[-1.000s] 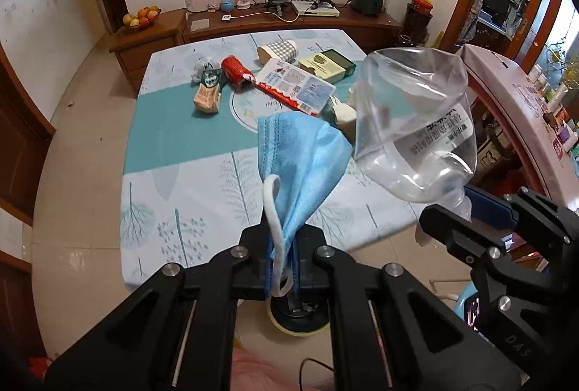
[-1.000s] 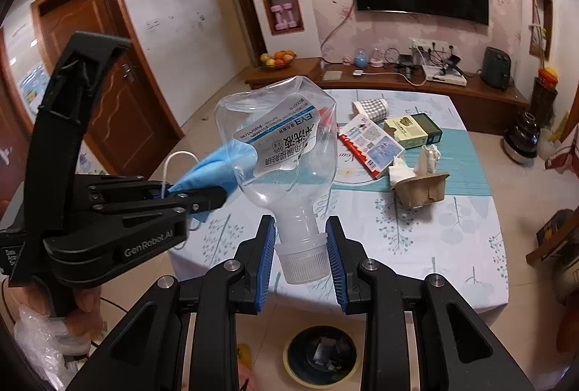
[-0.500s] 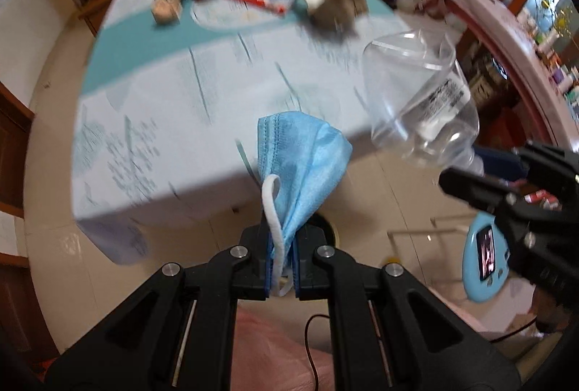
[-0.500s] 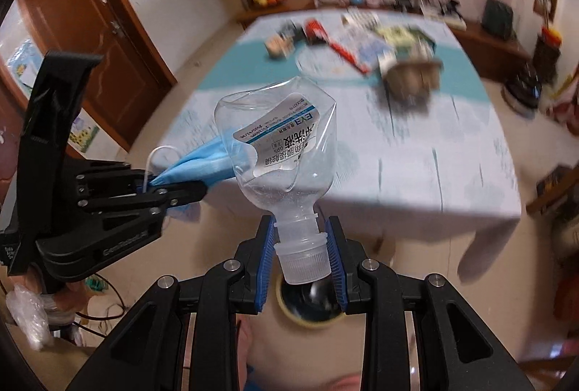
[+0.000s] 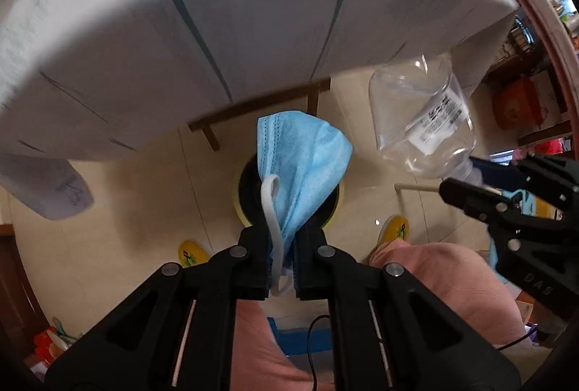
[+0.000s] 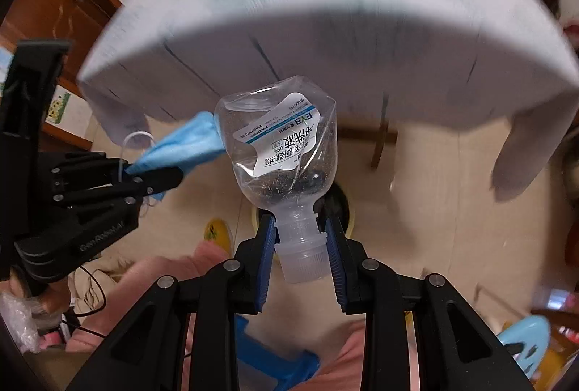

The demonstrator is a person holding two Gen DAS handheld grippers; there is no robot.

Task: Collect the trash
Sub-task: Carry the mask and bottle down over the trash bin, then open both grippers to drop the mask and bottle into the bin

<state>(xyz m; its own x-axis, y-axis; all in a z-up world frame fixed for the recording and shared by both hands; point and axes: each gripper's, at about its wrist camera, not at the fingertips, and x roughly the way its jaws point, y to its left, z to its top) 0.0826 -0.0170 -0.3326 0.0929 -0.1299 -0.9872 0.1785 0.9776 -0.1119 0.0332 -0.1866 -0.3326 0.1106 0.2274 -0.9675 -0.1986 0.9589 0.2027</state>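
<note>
We hold a crumpled light-blue surgical face mask (image 5: pixel 302 163) pinched between the closed jaws of our left gripper (image 5: pixel 283 257), its white ear loop hanging by the pads. Our right gripper (image 6: pixel 301 251) clamps the white cap end of a clear, dented plastic bottle with a white label (image 6: pixel 282 156). Both point down over a round, yellow-rimmed, dark bin (image 5: pixel 249 195) on the cream tile floor, just near the table (image 5: pixel 217 11) edge with its pale patterned cloth.
</note>
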